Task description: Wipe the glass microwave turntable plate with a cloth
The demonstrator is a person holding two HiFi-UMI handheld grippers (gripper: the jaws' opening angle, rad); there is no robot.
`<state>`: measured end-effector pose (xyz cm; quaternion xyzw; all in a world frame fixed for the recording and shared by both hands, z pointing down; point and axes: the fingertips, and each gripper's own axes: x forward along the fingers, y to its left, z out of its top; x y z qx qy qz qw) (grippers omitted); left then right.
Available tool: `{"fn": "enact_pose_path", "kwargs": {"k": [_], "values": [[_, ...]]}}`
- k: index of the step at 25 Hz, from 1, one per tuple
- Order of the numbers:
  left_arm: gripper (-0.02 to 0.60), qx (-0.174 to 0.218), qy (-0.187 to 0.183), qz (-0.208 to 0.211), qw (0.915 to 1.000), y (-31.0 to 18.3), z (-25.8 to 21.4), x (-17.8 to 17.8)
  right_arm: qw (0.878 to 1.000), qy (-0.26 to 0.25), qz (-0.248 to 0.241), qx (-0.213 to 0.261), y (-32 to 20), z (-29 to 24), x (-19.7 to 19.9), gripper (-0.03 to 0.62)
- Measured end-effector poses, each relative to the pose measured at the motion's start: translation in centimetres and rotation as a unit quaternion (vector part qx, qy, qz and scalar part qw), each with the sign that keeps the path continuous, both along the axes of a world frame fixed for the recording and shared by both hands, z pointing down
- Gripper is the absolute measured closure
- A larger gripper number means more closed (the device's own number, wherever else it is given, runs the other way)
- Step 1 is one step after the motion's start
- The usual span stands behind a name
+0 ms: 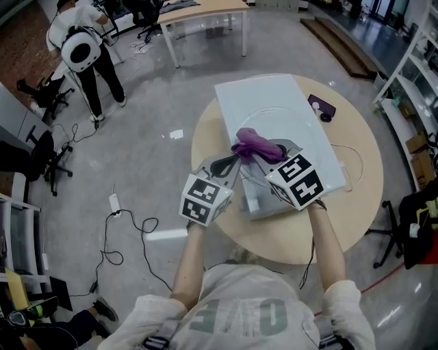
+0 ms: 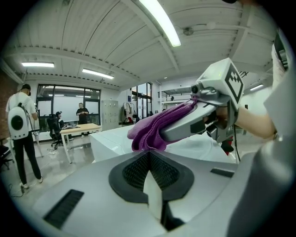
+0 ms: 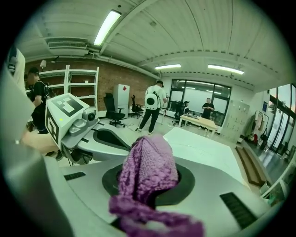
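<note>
- Pinching the purple cloth (image 1: 254, 143), the right gripper (image 1: 270, 152) has its fingers (image 2: 185, 122) clamped on the fabric. In the right gripper view the cloth (image 3: 148, 171) bulges up out of the black pads and spills toward the camera.
- The left gripper (image 1: 229, 163) sits just beside the right one, on its left. Its fingers (image 2: 134, 171) are pressed together with nothing between them; the dark pads meet along a single seam.
- The plate (image 1: 287, 126) is clear glass and shows only as a faint round outline. It lies flat on a white board (image 1: 260, 92), and the board rests on the round wooden table (image 1: 356, 198).
- The cloth hangs over the near part of the plate. Seen from the left gripper, its bunched end (image 2: 152, 127) droops from the right gripper (image 2: 169, 132) toward the white surface — whether it touches the glass I cannot tell, since the left gripper's body hides that spot.
- From the right gripper's side, the left gripper (image 3: 118, 141) lies low and to the left, its marker cube tilted up.
- A dark phone (image 1: 321, 106) lies on the table just past the board's right edge.
- Well apart, a person (image 1: 82, 48) with a white backpack stands on the grey floor — near a pale desk (image 1: 205, 10).
</note>
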<state>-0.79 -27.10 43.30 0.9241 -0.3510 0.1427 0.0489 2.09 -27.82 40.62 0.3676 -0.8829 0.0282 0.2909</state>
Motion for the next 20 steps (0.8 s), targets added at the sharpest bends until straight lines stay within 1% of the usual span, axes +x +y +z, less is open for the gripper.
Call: {"fn": "enact_pose_path", "kwargs": {"k": [3,7,11,15,20], "values": [[0.58,0.0,-0.002,0.006,1.0,-0.1,0.0,0.0,0.999,0.027,-0.015,-0.012,-0.7,0.8,-0.7,0.542],[0.58,-0.001,-0.007,0.012,0.9999,0.0,0.1,0.0,0.998,0.044,-0.025,-0.032,-1.5,1.4,-1.3,0.542],[0.58,-0.004,-0.006,0.014,0.9999,0.2,0.2,0.5,0.997,0.066,-0.026,-0.034,-2.4,1.7,-1.0,0.543],[0.58,-0.004,-0.004,0.014,0.9999,0.2,0.2,0.5,0.996,0.085,-0.013,-0.028,-4.3,1.5,-0.7,0.542],[0.58,-0.004,0.007,0.01,0.9999,0.3,0.1,0.1,0.994,0.104,0.028,-0.014,-7.1,1.3,0.7,0.542]]}}
